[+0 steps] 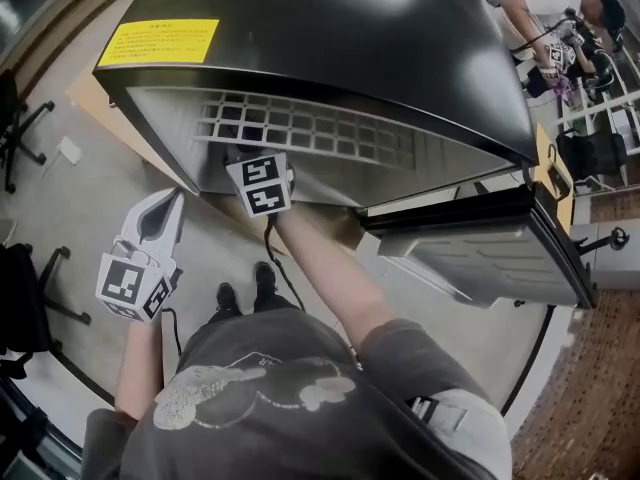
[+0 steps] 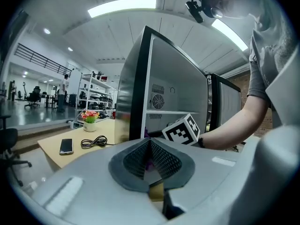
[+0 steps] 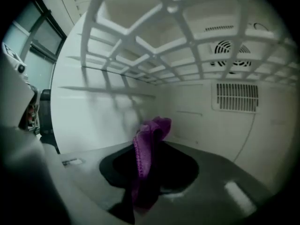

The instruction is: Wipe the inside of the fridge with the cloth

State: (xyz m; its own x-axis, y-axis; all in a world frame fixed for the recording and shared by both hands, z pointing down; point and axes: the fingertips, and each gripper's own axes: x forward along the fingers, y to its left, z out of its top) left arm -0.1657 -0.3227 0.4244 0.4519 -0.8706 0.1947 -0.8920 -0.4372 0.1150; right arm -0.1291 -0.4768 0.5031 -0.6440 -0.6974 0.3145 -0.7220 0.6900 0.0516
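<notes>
The black fridge stands open on a wooden table, its door swung out to the right. My right gripper reaches into the opening and only its marker cube shows from above. In the right gripper view the right gripper is shut on a purple cloth inside the white interior, under a wire shelf and short of the back wall's vent. My left gripper hangs outside, left of the opening. The left gripper has its pads together and holds nothing.
A phone, a coiled cable and a flower pot lie on the table left of the fridge. Office chairs stand at the left. Another person works at the far right.
</notes>
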